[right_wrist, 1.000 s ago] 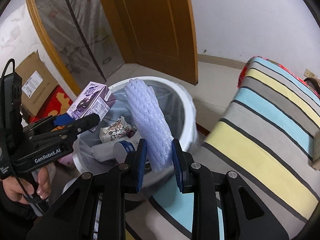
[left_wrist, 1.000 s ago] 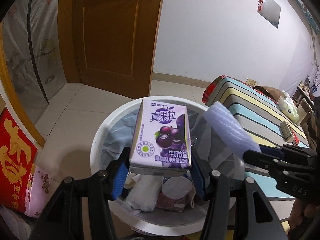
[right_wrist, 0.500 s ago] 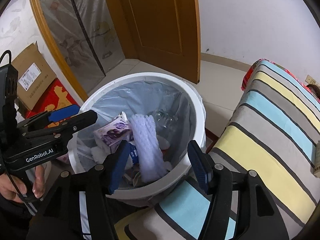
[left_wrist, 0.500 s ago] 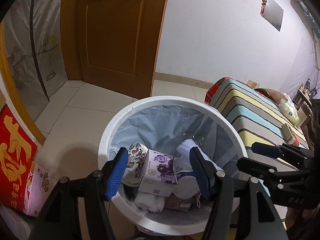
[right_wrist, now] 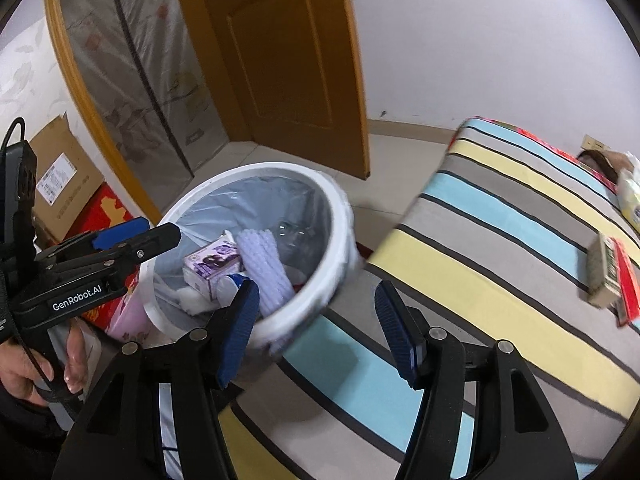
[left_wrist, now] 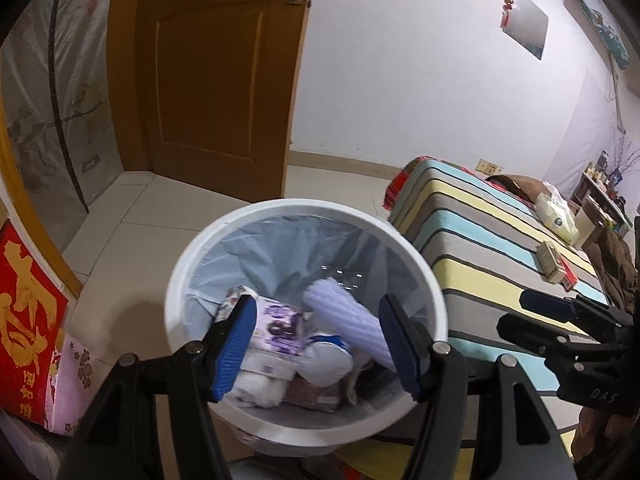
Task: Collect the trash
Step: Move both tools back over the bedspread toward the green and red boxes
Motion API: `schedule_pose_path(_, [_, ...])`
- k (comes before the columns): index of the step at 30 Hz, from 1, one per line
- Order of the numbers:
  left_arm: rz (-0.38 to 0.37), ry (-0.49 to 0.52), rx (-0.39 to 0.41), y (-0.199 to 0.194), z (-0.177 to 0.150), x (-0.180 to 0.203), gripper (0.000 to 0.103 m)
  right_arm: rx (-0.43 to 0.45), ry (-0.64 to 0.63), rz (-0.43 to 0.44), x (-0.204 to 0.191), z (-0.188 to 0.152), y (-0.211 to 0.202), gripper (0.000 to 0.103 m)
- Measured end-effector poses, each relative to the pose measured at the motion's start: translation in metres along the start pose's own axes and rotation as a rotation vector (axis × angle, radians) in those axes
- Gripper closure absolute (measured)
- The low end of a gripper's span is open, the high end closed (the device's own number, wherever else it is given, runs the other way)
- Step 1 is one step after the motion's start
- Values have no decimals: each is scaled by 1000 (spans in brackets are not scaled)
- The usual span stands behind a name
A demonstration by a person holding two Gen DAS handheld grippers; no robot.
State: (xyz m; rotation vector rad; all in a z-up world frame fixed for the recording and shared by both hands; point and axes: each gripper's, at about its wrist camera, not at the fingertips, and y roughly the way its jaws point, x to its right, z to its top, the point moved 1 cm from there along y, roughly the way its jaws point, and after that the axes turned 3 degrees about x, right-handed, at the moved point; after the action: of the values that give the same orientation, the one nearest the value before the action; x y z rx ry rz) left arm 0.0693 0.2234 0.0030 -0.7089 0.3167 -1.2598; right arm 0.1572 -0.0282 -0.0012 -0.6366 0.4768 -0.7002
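A white trash bin [left_wrist: 180,276] with a clear liner stands on the floor by the bed; it also shows in the right wrist view [right_wrist: 344,216]. Inside lie a purple milk carton [left_wrist: 280,324] [right_wrist: 212,260] and a pale lilac foam net sleeve [left_wrist: 348,316] [right_wrist: 266,268], on top of other white waste. My left gripper [left_wrist: 316,340] is open and empty above the bin's near rim. My right gripper [right_wrist: 316,328] is open and empty, over the bed edge just right of the bin.
A striped bed [left_wrist: 492,248] [right_wrist: 500,264] lies right of the bin, with a small box [left_wrist: 554,266] [right_wrist: 608,276] and a tissue pack [left_wrist: 556,220] on it. A wooden door [left_wrist: 216,80] stands behind. Red paper [left_wrist: 24,336] and a cardboard box [right_wrist: 60,176] lean at left.
Both grippers opened and let go: the milk carton and the foam sleeve dropped into the bin. Both grippers then drew back a little, the right one toward the bed.
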Motion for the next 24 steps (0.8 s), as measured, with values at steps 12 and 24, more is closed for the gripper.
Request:
schedule_pose_path(12, [-108, 78, -11, 0, -9, 60, 38, 40, 76, -75, 32, -23, -30, 41])
schedule_pose_path(24, [-166, 176, -23, 3, -15, 119, 41, 81, 169, -152, 73, -44, -56, 41])
